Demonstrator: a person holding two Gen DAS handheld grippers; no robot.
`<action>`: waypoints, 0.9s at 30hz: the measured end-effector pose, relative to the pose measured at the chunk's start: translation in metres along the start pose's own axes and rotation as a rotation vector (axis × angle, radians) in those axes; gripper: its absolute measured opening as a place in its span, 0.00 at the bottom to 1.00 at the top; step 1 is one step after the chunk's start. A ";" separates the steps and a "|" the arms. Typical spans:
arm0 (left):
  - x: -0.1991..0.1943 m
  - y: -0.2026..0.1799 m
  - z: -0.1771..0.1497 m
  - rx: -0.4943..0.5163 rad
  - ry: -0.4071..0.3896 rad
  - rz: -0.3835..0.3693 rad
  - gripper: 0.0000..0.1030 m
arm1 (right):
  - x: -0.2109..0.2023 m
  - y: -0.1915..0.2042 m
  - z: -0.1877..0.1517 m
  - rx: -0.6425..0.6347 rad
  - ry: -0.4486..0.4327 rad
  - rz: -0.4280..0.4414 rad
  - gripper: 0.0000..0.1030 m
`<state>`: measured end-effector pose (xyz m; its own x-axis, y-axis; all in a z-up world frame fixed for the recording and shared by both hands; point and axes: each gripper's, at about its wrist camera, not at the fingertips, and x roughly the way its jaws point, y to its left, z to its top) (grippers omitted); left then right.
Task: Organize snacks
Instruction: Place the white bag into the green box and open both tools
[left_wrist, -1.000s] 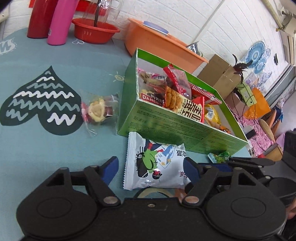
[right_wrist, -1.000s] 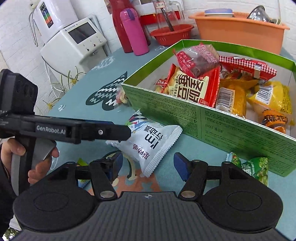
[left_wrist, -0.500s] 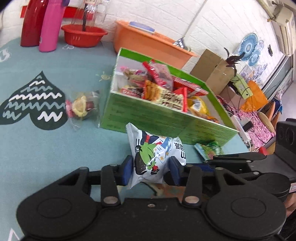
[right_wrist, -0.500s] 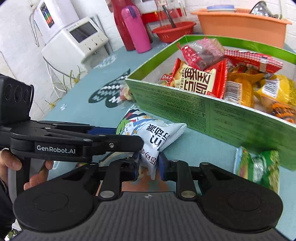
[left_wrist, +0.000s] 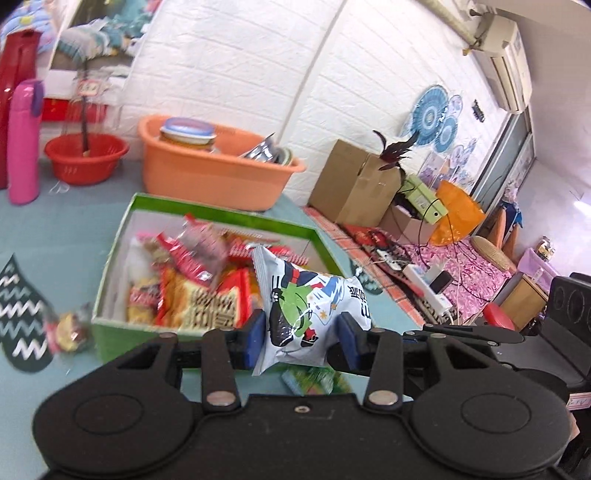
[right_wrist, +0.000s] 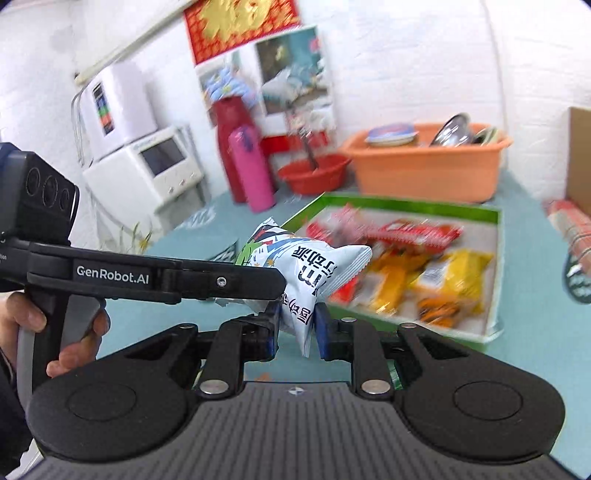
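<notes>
White snack bag (left_wrist: 306, 314), cartoon print, off the teal tablecloth (left_wrist: 55, 229), held in front of and above the near wall of the green box (left_wrist: 110, 332); left gripper (left_wrist: 301, 338) clamped across one end with blue pads (left_wrist: 255, 332) pressed into its sides, right gripper (right_wrist: 295, 326) pinched narrowly on the opposite end, both having just closed onto the bag. Green box: open-topped, crowded with red, orange and yellow snack packets (right_wrist: 436, 266). Loose items: clear-wrapped sweet (left_wrist: 68, 330) left of the box, green packet (left_wrist: 314, 380) on the cloth beneath the bag; beyond, orange tub (left_wrist: 218, 170), red basin (left_wrist: 86, 157), pink bottle (left_wrist: 24, 140).
</notes>
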<state>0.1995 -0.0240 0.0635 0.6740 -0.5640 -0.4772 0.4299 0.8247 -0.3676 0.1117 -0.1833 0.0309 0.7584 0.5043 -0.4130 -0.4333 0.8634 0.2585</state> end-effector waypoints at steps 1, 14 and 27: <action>0.005 -0.002 0.003 0.004 -0.003 -0.007 0.61 | -0.001 -0.003 0.003 0.002 -0.013 -0.013 0.36; 0.084 0.009 0.019 0.006 0.034 0.042 0.93 | 0.024 -0.057 0.007 0.007 -0.051 -0.119 0.44; 0.071 0.017 0.012 -0.001 0.041 0.068 1.00 | 0.044 -0.066 -0.006 -0.012 -0.021 -0.207 0.48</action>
<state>0.2620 -0.0501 0.0331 0.6763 -0.5078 -0.5336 0.3832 0.8612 -0.3339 0.1709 -0.2184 -0.0093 0.8418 0.3156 -0.4379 -0.2729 0.9488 0.1591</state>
